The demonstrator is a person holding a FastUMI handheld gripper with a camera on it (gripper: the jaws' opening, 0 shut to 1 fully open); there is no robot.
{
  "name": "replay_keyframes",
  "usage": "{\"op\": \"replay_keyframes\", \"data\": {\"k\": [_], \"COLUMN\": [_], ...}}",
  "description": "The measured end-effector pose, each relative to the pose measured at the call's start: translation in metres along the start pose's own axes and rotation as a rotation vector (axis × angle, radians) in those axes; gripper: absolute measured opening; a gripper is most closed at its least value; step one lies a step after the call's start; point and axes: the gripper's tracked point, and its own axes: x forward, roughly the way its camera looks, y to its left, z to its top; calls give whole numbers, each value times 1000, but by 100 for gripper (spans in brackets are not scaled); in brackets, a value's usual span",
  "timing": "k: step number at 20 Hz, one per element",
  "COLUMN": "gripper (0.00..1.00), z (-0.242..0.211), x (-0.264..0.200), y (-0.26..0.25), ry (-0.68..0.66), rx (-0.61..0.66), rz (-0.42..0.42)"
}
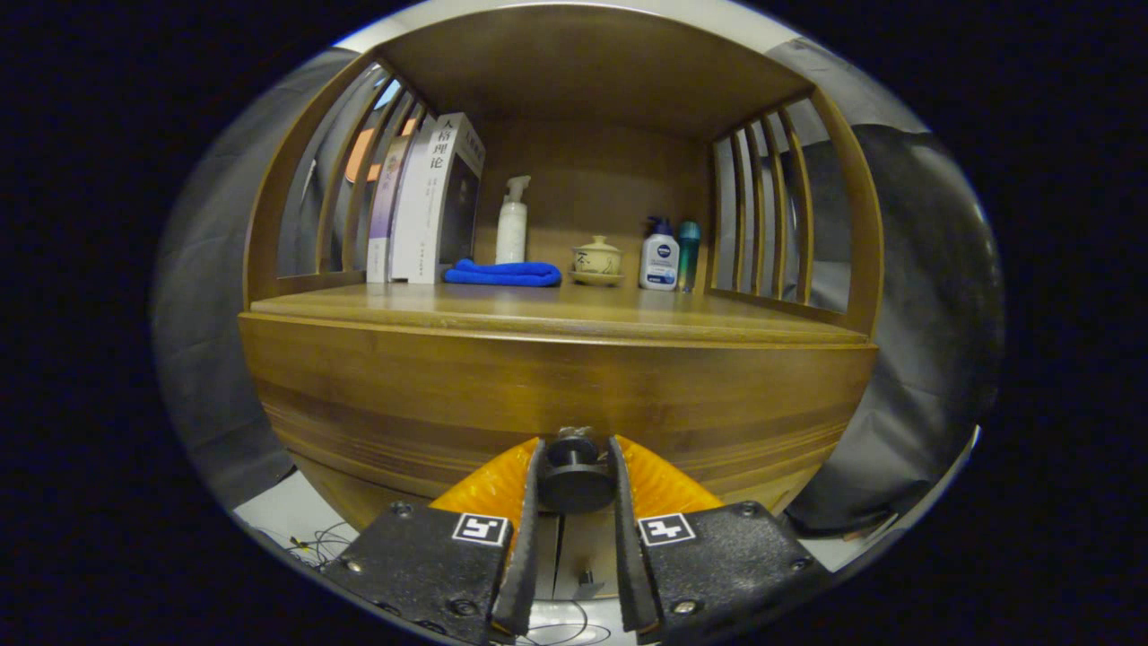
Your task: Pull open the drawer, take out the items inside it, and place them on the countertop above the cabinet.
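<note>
Gripper (575, 475) is sitting low against the cabinet front, fingers (526, 538) clamping on the dark round drawer knob (574, 480), one finger pressing each side of it. Knob is sitting right between the fingertips, sticking out from the wooden drawer front (556, 386), which is looking flush with the cabinet, not pulled out. Drawer contents are not showing.

Above and beyond the fingers, the countertop (556, 309) is running across under an open shelf with slatted wooden sides. At the back of it, up and left of the gripper: a few books (430, 206) standing upright, leaning against the left slats. Just right of the books a folded blue cloth (504, 273) is lying flat, with a white spray bottle (512, 224) standing behind it. Straight above the gripper, a small lidded cup on a saucer (597, 260). Up and right of it, a white pump bottle (659, 256) with a teal bottle (689, 251) standing just beside it, near the right slats.
</note>
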Motion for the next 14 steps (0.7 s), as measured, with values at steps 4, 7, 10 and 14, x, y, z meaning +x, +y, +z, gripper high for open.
{"op": "replay_keyframes", "data": {"k": [4,7,10,14], "gripper": [36,34,32,32], "z": [0,-4,-7,-14], "x": [0,-14,-24,-46], "y": [-2,1,0,-1], "ry": [19,18,22,26], "rx": [12,14,10,11], "rz": [24,31,42,46]}}
